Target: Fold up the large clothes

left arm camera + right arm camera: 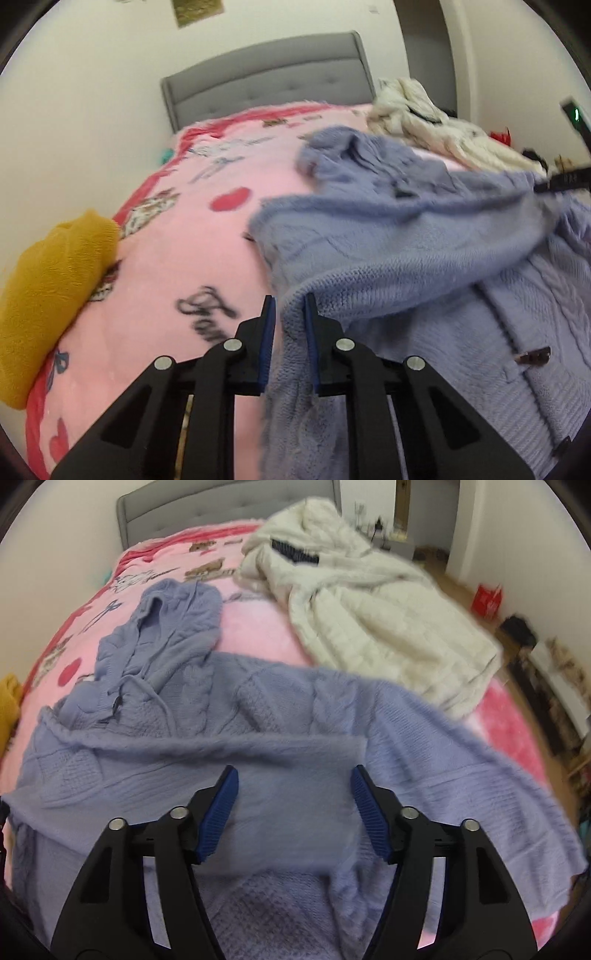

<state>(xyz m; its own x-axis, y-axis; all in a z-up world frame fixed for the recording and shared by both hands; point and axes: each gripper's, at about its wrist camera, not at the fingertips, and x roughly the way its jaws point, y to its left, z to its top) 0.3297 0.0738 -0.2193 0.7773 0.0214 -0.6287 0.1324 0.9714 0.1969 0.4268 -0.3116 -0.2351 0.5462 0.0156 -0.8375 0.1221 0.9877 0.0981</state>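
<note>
1. A bed carries a pink blanket (173,254) printed with hearts and script; a grey headboard (266,74) stands at 12 o'clock against a pale wall.
2. A blue cardigan (258,716) sprawls across the blanket, hood toward 11 o'clock.
3. A cream robe (369,616) lies at 1 o'clock; a mustard cloth (48,280) sits at 9 o'clock.
4. Wooden floor with a red bag (487,598) shows at 2 o'clock.
5. Left tongs (290,314) are narrow, pinching the cardigan's edge.
6. Right tongs (293,797) stand fairly wide over a cardigan fold, pads not pressing it.
</note>
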